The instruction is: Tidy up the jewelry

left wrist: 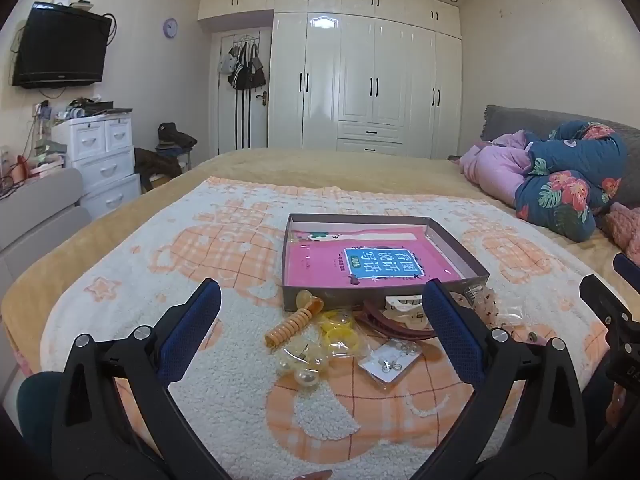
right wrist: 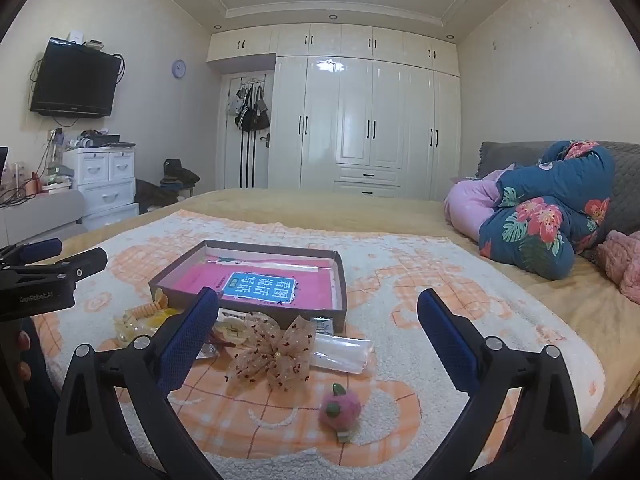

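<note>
I see both claws released, holding nothing: left claw (left wrist: 320, 312), right claw (right wrist: 318, 320). The jewelry (left wrist: 320, 340) lies heaped on the bed, touching the box's (left wrist: 384, 292) near wall. The box holds only a book (left wrist: 372, 262); I judge sorting unstarted.

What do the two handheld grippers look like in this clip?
Both the left gripper and the right gripper match: matte black plastic frames with silver rivets, and fingers lined with textured blue pads. One body carries white "GenRobot.AI" lettering. No cables show.
</note>
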`<action>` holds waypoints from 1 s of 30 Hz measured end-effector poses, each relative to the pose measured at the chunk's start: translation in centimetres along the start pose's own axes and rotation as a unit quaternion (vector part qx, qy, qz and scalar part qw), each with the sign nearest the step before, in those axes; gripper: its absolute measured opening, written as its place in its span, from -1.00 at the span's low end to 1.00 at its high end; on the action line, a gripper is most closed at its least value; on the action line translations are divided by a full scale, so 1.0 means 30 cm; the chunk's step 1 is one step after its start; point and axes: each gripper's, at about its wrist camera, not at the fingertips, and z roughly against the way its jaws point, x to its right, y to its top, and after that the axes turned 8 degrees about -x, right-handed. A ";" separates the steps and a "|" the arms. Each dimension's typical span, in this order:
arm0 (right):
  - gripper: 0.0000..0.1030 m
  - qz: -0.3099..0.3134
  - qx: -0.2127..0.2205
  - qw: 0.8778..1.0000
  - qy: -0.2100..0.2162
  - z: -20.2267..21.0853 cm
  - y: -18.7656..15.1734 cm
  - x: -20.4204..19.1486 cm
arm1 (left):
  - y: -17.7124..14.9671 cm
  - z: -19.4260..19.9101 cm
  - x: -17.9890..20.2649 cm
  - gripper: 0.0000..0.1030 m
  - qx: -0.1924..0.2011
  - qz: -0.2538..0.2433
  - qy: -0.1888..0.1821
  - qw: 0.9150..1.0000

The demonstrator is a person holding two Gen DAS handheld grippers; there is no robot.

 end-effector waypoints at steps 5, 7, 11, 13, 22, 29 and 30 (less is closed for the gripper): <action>0.88 0.002 0.001 1.000 -0.004 0.001 0.002 -0.001 | 0.002 -0.006 -0.007 0.80 -0.010 0.007 -0.004 1.000; 0.88 0.001 0.000 1.000 -0.003 0.002 0.003 0.001 | 0.004 -0.007 -0.011 0.80 -0.009 0.007 -0.004 1.000; 0.88 0.001 0.000 1.000 -0.003 0.002 0.001 0.002 | -0.004 -0.017 0.005 0.80 -0.009 0.002 -0.005 1.000; 0.88 0.002 0.000 1.000 -0.003 0.003 -0.001 0.003 | -0.007 -0.020 0.005 0.80 -0.009 0.003 -0.005 1.000; 0.88 0.004 0.002 1.000 -0.004 0.005 0.001 -0.006 | 0.009 -0.008 0.001 0.80 -0.006 0.003 -0.008 1.000; 0.88 0.003 0.003 1.000 -0.005 0.012 0.004 -0.005 | 0.014 -0.007 -0.004 0.80 -0.004 0.004 -0.004 1.000; 0.88 0.003 0.003 1.000 -0.005 0.012 0.004 -0.004 | 0.014 -0.005 -0.007 0.80 -0.003 0.003 -0.005 1.000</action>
